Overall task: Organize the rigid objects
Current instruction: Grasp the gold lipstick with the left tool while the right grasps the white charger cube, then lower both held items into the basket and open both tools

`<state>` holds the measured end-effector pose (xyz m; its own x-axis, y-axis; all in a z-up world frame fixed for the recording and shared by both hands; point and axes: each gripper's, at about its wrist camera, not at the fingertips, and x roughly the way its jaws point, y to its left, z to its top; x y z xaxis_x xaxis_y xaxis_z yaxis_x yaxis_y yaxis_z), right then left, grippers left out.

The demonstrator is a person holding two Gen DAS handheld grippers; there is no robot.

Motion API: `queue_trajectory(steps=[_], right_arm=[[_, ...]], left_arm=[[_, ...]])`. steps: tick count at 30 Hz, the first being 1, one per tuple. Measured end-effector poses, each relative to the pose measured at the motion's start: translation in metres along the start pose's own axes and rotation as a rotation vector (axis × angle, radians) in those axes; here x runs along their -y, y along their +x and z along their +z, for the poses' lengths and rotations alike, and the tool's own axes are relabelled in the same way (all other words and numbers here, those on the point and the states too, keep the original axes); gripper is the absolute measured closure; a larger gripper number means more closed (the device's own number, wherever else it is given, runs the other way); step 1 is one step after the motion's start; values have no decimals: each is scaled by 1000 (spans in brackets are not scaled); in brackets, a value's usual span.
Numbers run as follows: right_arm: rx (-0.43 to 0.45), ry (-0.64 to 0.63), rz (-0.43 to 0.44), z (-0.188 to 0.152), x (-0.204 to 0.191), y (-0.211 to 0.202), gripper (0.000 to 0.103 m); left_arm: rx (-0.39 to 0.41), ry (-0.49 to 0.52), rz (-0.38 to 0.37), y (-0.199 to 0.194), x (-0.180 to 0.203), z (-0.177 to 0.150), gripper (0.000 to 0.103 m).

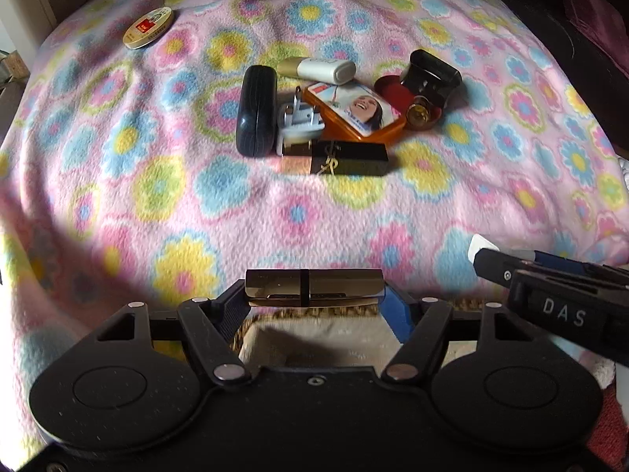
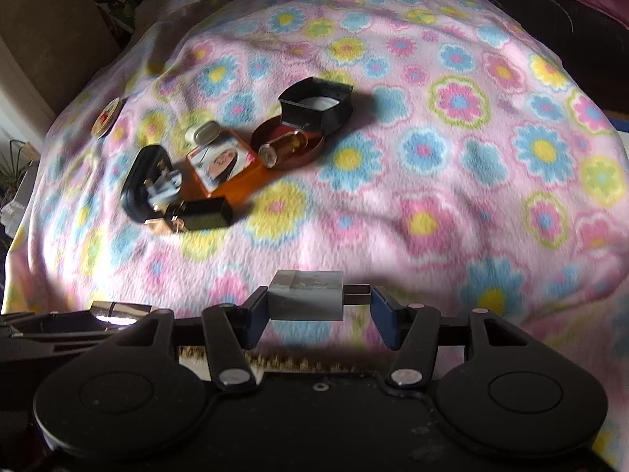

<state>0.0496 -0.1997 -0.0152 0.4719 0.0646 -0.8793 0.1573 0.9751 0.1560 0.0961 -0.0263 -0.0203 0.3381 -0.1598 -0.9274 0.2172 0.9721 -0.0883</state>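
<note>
**Presently: both grippers loaded above the basket, each grip marginal**

Left gripper (image 1: 314, 291) is closed across the ends of a gold metallic tube (image 1: 313, 285), which lies crosswise between the blue pads. The tube has a seam at mid-length, so it may be a two-part case. End-on pressure should keep the halves together, but a smooth, shiny cylinder held only by its ends could pivot or slip out if the hand tilts.

Right gripper (image 2: 312, 305) is closed on a small white adapter (image 2: 306, 295). One pad meets the white body, the other bears on the dark metal tip projecting from it. That contact is narrow and off-centre; in my judgement the adapter could twist free under a quick move.

Beneath both grippers a woven basket (image 1: 314, 338) with a pale lining shows. It is the likely deposit point. The right gripper sits close beside the left, so the two could collide on a simultaneous release.

Remaining items sit clustered well ahead on the floral blanket (image 1: 354, 216): black glasses case (image 1: 256, 112), white plug (image 1: 298, 118), orange tin (image 1: 354, 112), black lipstick box (image 1: 348, 158), white tube (image 1: 322, 69), red dish (image 1: 393, 88) and black cap (image 1: 432, 72). A round tin (image 1: 148, 27) lies well apart. Several touch or overlap, so picking one risks dragging its neighbours across the soft, uneven fleece.
</note>
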Motion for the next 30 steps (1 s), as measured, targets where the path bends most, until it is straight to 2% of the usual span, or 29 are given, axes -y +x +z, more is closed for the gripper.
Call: queue_trajectory(steps=[6,10,13,16,20,24,30], right_arm=[[-54,-21,-7,-57,-7,-31,48],[-91,-27,-38,-79,-16,-47,48],[-136,-5,-48,-94,-18,-58,48],[-182,10,-63,-110,-16,-62,48],[-217,-11,-92,-111,-17,-52,48],[-273,-38,-121,-111,-20,-37,48],[-267,-48,-132,-112,-22,-37,48]], left_arm=[[-28,-12,20,-17,-3,-39,37],[-51,-8,54,-25,-1,-61,37],[-40,-1,80,-34,3,-72,37],[-57,-22,81,-34,1,-79,37],[-112,-45,102,-21,0,-82,37],[-125,-15,133,-17,5,-83,37],[-127,38,167,-16,14,-87,37]])
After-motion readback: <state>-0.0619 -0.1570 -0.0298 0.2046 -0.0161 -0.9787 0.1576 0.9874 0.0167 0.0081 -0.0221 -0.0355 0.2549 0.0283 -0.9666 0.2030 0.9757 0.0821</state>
